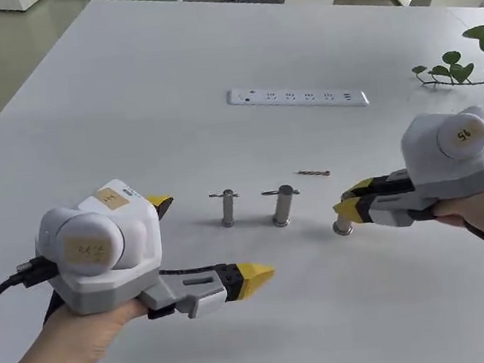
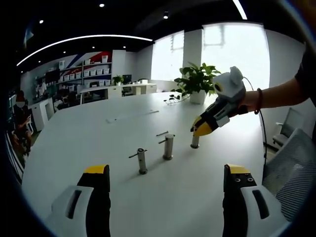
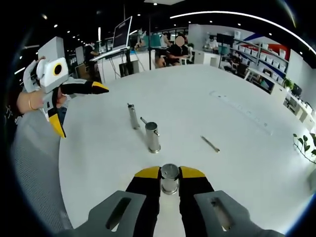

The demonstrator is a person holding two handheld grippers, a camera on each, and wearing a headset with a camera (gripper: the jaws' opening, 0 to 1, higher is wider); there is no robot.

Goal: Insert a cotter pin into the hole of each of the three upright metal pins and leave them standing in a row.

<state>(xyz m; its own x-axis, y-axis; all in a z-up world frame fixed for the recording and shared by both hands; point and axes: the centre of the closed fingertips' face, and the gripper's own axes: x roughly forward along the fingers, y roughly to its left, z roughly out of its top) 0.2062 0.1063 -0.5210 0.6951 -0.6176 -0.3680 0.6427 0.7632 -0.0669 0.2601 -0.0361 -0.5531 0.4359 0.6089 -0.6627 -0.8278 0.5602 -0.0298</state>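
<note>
Metal pin [image 3: 170, 177] tight between right gripper [image 1: 353, 202] jaws; left gripper [image 2: 166, 170] agape.

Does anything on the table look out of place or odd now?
One loose cotter pin lies flat on the table behind the row. The third metal pin, held by the right gripper, has none; the other two pins stand upright with theirs.

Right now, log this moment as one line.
left gripper: open, hovering | right gripper: shut on third pin | left pin, middle pin: cotters in | loose cotter pin: on table
</note>
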